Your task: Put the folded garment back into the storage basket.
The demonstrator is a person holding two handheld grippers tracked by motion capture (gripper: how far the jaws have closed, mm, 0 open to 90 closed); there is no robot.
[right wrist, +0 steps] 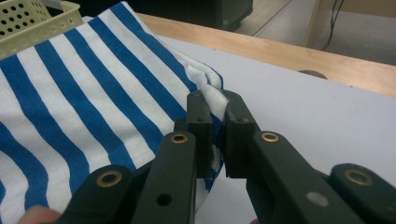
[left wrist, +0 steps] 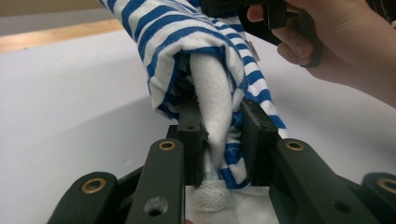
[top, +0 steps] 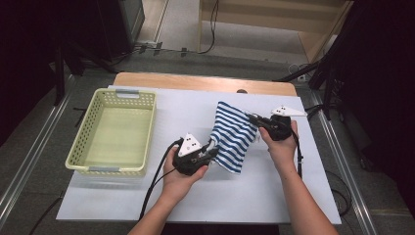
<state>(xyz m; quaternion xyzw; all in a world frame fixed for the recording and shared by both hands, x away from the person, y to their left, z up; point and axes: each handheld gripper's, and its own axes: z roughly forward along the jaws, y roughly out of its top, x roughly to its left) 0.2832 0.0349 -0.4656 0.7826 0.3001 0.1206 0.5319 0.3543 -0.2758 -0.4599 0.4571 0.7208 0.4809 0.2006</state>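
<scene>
Striped cloth (top: 233, 135) hung between both tools above the surface (top: 274, 191): left hand-held gripper (top: 209, 151) clenched its lower edge, right hand-held gripper (top: 252, 119) pinched its upper edge.

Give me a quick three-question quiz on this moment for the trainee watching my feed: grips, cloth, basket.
1. True or false: the left gripper and the right gripper are each clamped on the striped cloth.
2. What is inside the yellow basket? A) a folded towel B) nothing C) a cable
3. Seen from the high view, on which side of the cloth does the basket stand?

Key
1. True: folds of the blue-and-white fabric are pinched between both pairs of jaws.
2. B: its floor is bare.
3. To the left, apart from the cloth, on the white table cover.
</scene>
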